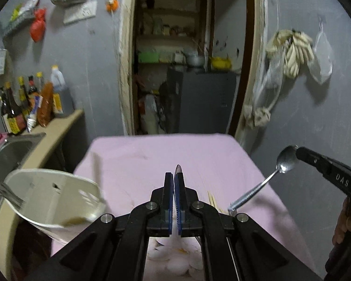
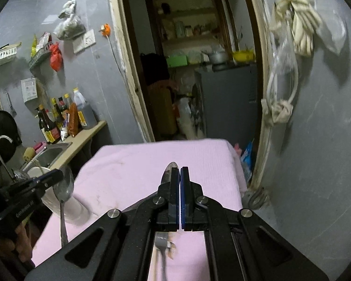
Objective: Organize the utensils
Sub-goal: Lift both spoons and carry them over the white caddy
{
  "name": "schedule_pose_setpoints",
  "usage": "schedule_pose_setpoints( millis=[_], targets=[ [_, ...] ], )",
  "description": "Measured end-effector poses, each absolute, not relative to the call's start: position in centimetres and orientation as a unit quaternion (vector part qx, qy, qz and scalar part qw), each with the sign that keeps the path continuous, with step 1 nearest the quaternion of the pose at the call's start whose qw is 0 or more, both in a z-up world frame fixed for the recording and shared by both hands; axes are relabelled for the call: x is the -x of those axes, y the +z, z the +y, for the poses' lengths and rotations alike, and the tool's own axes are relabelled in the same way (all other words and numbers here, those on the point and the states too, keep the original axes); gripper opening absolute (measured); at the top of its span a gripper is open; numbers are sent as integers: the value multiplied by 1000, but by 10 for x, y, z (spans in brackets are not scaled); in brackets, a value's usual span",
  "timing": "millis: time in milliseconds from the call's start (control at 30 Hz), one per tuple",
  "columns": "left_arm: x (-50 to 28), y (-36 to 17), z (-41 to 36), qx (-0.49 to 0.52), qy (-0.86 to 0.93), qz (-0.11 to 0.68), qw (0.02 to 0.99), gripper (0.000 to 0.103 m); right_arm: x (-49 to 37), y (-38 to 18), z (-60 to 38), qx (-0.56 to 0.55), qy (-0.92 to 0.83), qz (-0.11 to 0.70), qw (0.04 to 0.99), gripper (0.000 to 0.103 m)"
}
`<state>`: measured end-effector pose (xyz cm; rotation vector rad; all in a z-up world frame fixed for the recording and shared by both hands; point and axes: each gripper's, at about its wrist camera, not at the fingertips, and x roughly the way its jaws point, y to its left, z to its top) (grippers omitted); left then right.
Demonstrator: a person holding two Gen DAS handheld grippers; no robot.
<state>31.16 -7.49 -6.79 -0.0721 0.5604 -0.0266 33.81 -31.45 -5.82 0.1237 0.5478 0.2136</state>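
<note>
My left gripper (image 1: 173, 175) is shut on a large metal spoon (image 2: 64, 185), held by the bowl's rim. The spoon's handle hangs down toward the pink cloth (image 1: 152, 159). In the left wrist view only the large spoon's tip (image 1: 178, 169) shows above the pads. My right gripper (image 2: 180, 169) is shut on a small spoon (image 1: 286, 160), gripped at its bowl with the handle slanting down to the left. Both grippers are raised above the table. A white cup (image 1: 53, 196) stands at the table's left edge. A fork (image 2: 161, 243) and chopsticks (image 1: 213, 199) lie on the cloth.
To the left are a steel sink (image 2: 51, 154) with a tap and a counter carrying sauce bottles (image 2: 58, 121). Beyond the table's far edge an open doorway (image 2: 187, 70) leads to shelves. A grey wall with hanging rags (image 1: 292, 51) lies to the right.
</note>
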Motion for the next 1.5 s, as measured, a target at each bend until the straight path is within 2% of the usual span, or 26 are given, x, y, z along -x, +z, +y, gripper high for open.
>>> schedule_pose_setpoints(
  millis=[300,733,1033,1500],
  targets=[
    [-283,-5,-13,42,15,206,978,3,-308,-1,-258,-48,111,232,965,1],
    [-262,36,108,48,112,133,984,3,-286,46,-150,19,136,199,970,1],
    [-276,30,153,42,149,116,981,3,-284,53,-90,93,123,192,969,1],
    [-319,-1,154,4,162,122,979,3,-303,27,-54,146,103,231,956,1]
  ],
)
